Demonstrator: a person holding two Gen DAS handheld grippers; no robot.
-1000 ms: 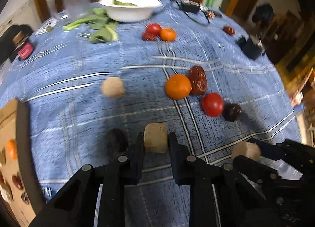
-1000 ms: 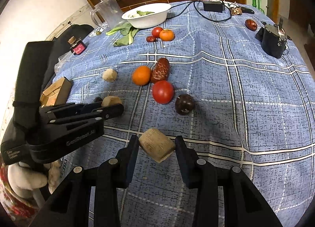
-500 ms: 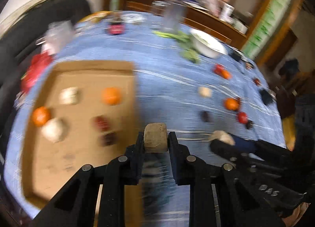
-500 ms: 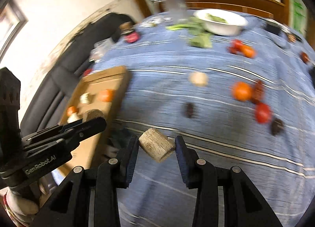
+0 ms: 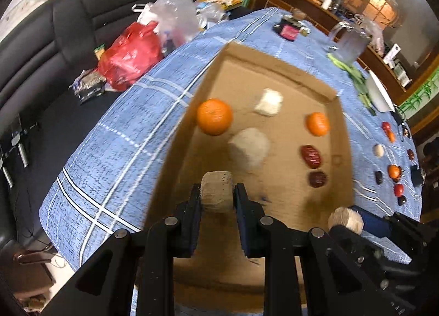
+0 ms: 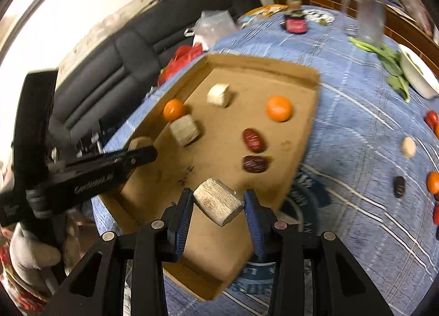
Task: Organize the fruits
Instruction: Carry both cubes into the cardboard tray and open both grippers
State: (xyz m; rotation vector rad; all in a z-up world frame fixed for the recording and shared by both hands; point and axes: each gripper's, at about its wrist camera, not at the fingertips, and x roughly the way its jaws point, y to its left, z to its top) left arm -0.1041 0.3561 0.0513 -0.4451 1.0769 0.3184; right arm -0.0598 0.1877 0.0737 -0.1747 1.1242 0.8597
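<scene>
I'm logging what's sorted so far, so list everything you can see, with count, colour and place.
Cardboard tray: one, brown, on the table edge.
Oranges: two in the tray; more lie out on the cloth.
Pale chunks: two, off-white and tan, in the tray.
Dates: two, red and dark, in the tray.
Tablecloth: one, blue with white lines.
Loose fruit: several, red, orange, dark, on the cloth to the right.
White bowl: one, far end, beside greens.
Red bag: one, on the black sofa.
Left gripper: black, jaws shut on a tan chunk.
Right gripper: black, jaws shut on a tan block.
</scene>
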